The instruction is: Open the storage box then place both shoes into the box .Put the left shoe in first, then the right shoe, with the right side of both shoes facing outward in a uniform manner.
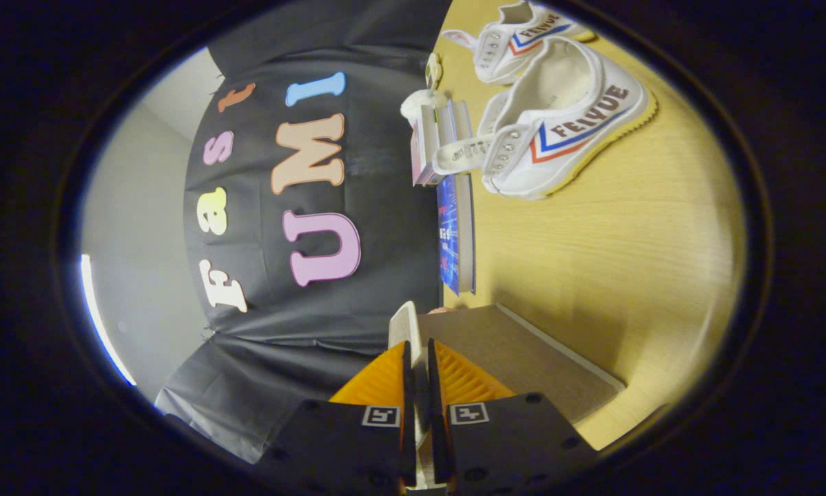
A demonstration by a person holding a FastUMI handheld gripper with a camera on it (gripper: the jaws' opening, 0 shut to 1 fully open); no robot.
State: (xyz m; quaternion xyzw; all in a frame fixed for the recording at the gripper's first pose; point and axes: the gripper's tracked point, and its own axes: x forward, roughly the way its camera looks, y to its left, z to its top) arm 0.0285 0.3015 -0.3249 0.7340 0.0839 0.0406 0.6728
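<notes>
Between the fingertips of the gripper (416, 372) stands a thin pale panel, the lid (404, 324) of the storage box (523, 358), pinched on both faces by fingers closed almost to touching. The view is rolled sideways, so the tabletop (626, 262) runs up one side; I judge the lid is being swung up on its hinge to open the box, whose grey-brown inside lies just beside the fingers. Beyond them on the table lie two white shoes, one shoe (564, 131) nearer and a second shoe (516, 38) farther off, both waiting outside the box. Two books (454, 227) stand against the booth wall, with one small pale ornament (423, 103) on top of them.
</notes>
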